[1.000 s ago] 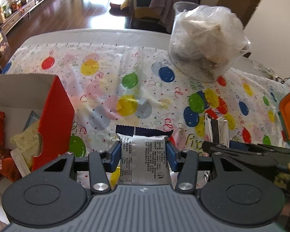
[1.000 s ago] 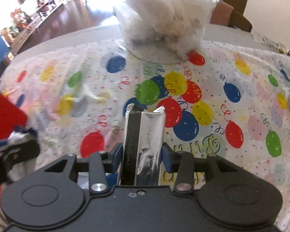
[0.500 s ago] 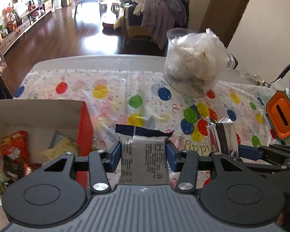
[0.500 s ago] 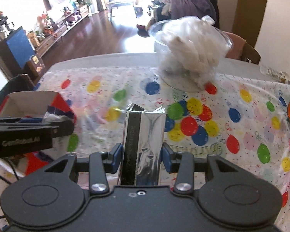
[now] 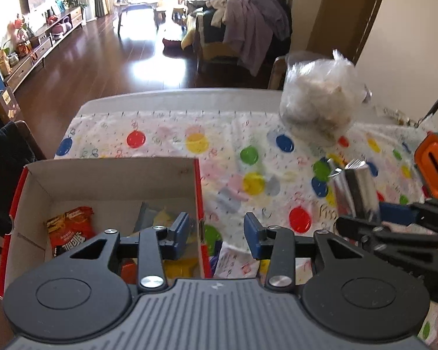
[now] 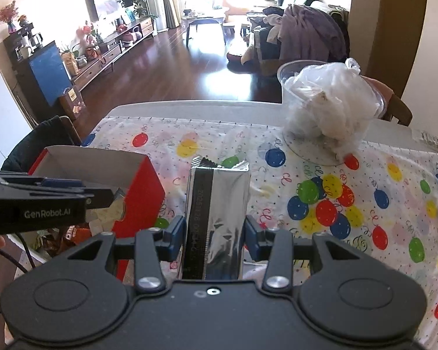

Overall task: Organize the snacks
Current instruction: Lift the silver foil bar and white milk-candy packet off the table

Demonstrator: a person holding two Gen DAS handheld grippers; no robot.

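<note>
Left wrist camera sits above the red box (image 5: 200,204), facing 12 o'clock across the worktop (image 5: 172,99). Right wrist camera sits further right, same heading. Both share box (image 6: 144,192), balloon cloth (image 6: 365,175), bagged tub (image 6: 330,110).

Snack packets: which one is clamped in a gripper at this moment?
The silver foil packet, upright in the right gripper. The white packet lies below the open left gripper, the red one in the box.
</note>
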